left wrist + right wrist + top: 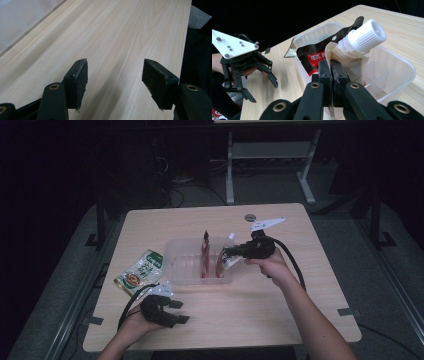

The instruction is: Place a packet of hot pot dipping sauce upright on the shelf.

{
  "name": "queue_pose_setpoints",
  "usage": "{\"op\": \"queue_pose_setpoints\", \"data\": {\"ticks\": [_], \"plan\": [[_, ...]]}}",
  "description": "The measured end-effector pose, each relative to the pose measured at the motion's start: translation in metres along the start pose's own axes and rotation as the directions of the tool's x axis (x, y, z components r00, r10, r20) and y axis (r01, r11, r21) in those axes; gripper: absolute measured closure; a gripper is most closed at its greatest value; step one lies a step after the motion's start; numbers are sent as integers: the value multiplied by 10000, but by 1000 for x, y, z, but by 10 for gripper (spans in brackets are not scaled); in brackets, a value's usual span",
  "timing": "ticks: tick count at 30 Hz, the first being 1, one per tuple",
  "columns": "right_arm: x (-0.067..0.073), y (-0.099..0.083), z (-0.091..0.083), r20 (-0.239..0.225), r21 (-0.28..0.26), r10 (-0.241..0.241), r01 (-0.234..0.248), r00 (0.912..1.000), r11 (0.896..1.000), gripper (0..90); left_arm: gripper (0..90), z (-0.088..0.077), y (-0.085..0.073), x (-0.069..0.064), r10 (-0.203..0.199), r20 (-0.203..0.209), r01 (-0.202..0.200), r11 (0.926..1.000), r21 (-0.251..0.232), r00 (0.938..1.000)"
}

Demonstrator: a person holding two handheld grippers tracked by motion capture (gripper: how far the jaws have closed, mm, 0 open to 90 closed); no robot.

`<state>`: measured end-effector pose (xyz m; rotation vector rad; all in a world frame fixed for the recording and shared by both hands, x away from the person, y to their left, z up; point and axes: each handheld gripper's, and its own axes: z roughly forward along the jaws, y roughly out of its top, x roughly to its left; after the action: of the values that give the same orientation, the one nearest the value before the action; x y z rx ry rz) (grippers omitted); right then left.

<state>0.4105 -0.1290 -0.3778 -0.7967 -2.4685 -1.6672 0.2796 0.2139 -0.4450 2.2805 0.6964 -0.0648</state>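
Gripping the soft, floppy spout pouch (pixel 352 60) below its rigid cap, the right gripper (pixel 331 72) holds it upright in the bin (pixel 404 72); the left gripper (pixel 115 77) rests open, empty.

High view: above the near edge, facing forward and down over the whole worktop (pixel 260 315). Left gripper view: low, close over bare wood. Right gripper view: close on the clear bin (pixel 402 67), shared with high view (pixel 175 260).

surface: light wooden table (pixel 260 310) | on it — clear plastic bin (pixel 177 270), green packet (pixel 141 272)
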Motion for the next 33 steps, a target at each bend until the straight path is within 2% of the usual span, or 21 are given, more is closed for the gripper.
{"op": "queue_pose_setpoints", "data": {"ticks": [9,11,13,14,15,17,18,19,21,26,31,33], "plan": [[0,-3,10,91,155,72,-73,9999,9999,867,370,0,0,-1,-8,2,8,10000,-10,10000],[1,-2,10,114,87,68,-69,9999,9999,808,370,0,0,0,-18,-2,18,10000,-4,10000],[2,-1,8,143,35,93,-94,9999,9999,698,370,0,-1,0,8,13,-8,10000,-28,10000],[2,-1,8,143,35,93,-94,9999,9999,698,370,0,-1,0,8,13,-8,10000,-28,10000],[4,0,5,345,20,103,-104,9994,9999,563,370,0,-1,0,17,24,-17,10000,-14,10000],[7,2,1,620,34,27,-29,9981,10000,476,370,0,0,0,2,14,-2,10000,31,10000],[7,2,1,620,34,27,-29,9981,10000,476,370,0,0,0,2,14,-2,10000,31,10000],[9,3,-2,810,47,-31,27,9967,10000,404,370,0,0,0,8,19,-8,10000,25,10000],[11,4,-4,883,126,-51,40,9961,9999,347,370,0,0,0,8,24,-8,10000,15,10000],[16,4,-10,1031,381,-178,139,9945,9992,269,370,-1,-1,0,85,4,-85,10000,46,10000],[22,1,-15,1202,804,-414,318,9919,9963,248,370,-1,-1,1,129,-19,-129,9999,28,9999],[24,-1,-17,1260,812,-448,347,9910,9961,250,370,-1,0,1,151,-27,-151,9999,40,9999]]}}
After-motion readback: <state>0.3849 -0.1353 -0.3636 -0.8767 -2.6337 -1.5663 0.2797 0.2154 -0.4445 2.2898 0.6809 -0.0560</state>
